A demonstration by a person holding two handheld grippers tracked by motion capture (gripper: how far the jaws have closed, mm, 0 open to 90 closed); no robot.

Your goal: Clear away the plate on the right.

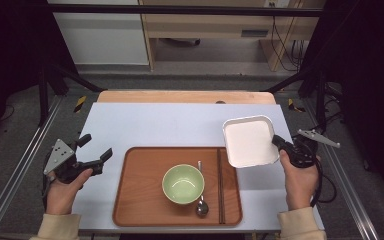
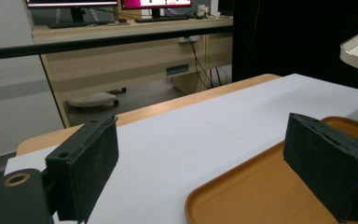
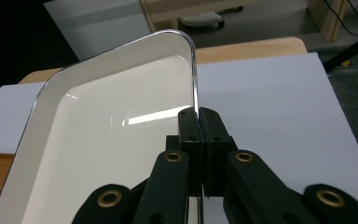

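A white square plate hangs tilted above the table's right side, over the right edge of the brown tray. My right gripper is shut on the plate's right rim; in the right gripper view the jaws pinch the white plate at its rim, and the right gripper shows no gap. On the tray sit a green bowl, a metal spoon and dark chopsticks. My left gripper stands open left of the tray with nothing between its fingers; the left gripper frames the tray corner.
A white mat covers the wooden table. Metal rails run down both sides of the table. A desk with monitors and a cabinet stand beyond the far edge. The mat's left and far parts are bare.
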